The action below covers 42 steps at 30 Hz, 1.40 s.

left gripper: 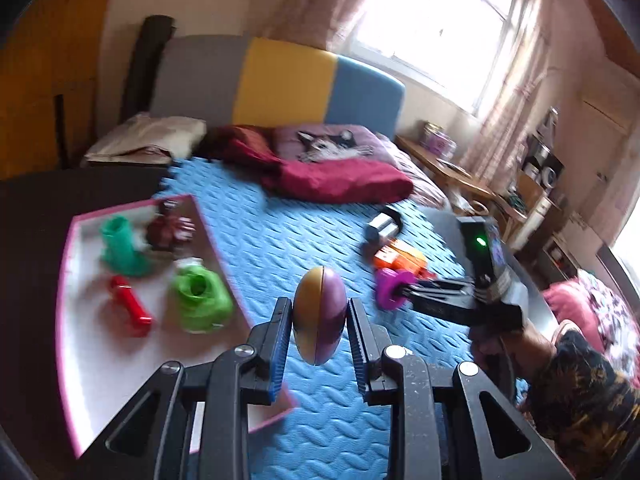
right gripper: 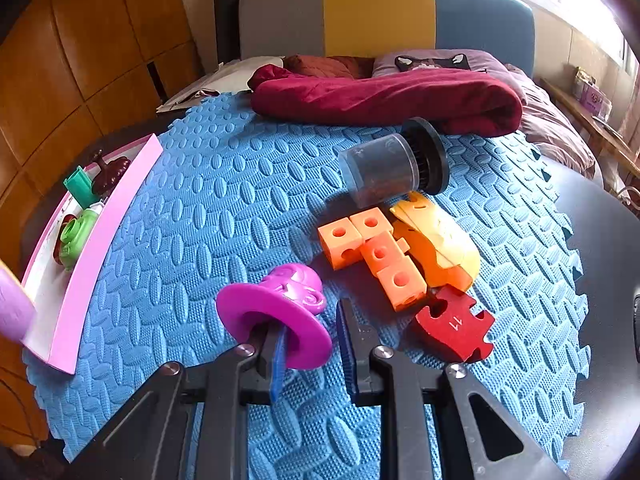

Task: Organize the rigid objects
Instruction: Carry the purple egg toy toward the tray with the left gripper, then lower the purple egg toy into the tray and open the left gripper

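Over the blue mat (left gripper: 256,240), left gripper (left gripper: 318,320) has its jaws clamped on a yellow-purple egg (left gripper: 320,314), held beside the pink tray (left gripper: 66,280). Right gripper (right gripper: 308,336): jaws narrow, left finger inside the magenta hat (right gripper: 280,312), which lies on the mat. Red piece (right gripper: 452,328) reads "11".

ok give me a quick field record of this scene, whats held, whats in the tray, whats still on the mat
left gripper: shut on the yellow and purple egg, lifted off the mat beside the tray
right gripper: left finger tucked under the rim of the magenta hat-shaped toy; right finger apart from it
pink tray: green boot, light green toy, red piece, dark maroon toy
blue foam mat: orange cube chain, yellow-orange shape, red puzzle piece, clear canister with black lid
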{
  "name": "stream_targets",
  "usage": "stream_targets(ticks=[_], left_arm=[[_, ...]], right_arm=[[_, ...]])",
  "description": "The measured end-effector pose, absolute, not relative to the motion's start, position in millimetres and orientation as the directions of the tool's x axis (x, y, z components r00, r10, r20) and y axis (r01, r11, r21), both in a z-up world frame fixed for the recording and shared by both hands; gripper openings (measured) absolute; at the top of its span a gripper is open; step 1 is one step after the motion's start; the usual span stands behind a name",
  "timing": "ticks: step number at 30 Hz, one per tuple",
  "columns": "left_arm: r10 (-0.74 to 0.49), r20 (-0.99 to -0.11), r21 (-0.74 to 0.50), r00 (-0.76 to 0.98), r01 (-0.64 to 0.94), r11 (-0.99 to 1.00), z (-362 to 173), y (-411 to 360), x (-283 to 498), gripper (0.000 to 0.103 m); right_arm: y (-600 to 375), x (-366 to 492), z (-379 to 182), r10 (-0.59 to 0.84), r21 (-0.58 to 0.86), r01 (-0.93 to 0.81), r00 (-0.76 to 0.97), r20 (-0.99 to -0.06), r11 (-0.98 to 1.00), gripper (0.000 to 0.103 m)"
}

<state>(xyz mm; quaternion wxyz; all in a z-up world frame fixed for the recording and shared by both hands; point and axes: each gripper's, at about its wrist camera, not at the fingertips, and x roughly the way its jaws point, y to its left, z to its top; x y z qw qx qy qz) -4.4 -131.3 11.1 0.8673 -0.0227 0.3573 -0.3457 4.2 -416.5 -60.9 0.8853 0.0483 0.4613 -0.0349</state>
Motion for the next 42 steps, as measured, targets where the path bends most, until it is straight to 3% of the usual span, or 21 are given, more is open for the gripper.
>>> stream_targets(ticks=[6, 10, 15, 22, 26, 27, 42], left_arm=[[-0.456, -0.651, -0.216, 0.607, 0.429, 0.877, 6, -72, 26, 0.028], [-0.359, -0.751, -0.197, 0.554, 0.331, 0.923, -22, -51, 56, 0.028], [-0.283, -0.795, -0.159, 0.536, 0.266, 0.951, -48, -44, 87, 0.028], [-0.217, -0.775, -0.112, 0.594, 0.210, 0.971, -59, -48, 124, 0.029], [-0.212, -0.766, -0.132, 0.607, 0.174, 0.976, -58, -41, 125, 0.053], [-0.208, -0.761, -0.134, 0.615, 0.165, 0.977, -57, -39, 123, 0.055], [-0.223, -0.720, -0.114, 0.658, 0.205, 0.972, -35, -53, 56, 0.059]], right_arm=[[-417, 4, -60, -0.022, 0.048, 0.107, 0.572, -0.820, 0.993, 0.021], [-417, 4, -60, -0.024, 0.047, 0.109, 0.571, -0.821, 0.993, 0.021], [-417, 4, -61, -0.025, 0.049, 0.114, 0.570, -0.821, 0.992, 0.021], [-417, 5, -61, -0.022, 0.052, 0.114, 0.569, -0.822, 0.992, 0.021], [-417, 5, -61, -0.031, 0.040, 0.113, 0.568, -0.823, 0.993, 0.021], [-416, 5, -61, -0.034, 0.036, 0.111, 0.568, -0.822, 0.993, 0.021], [-412, 4, -61, -0.066, -0.001, 0.113, 0.572, -0.818, 0.994, 0.021]])
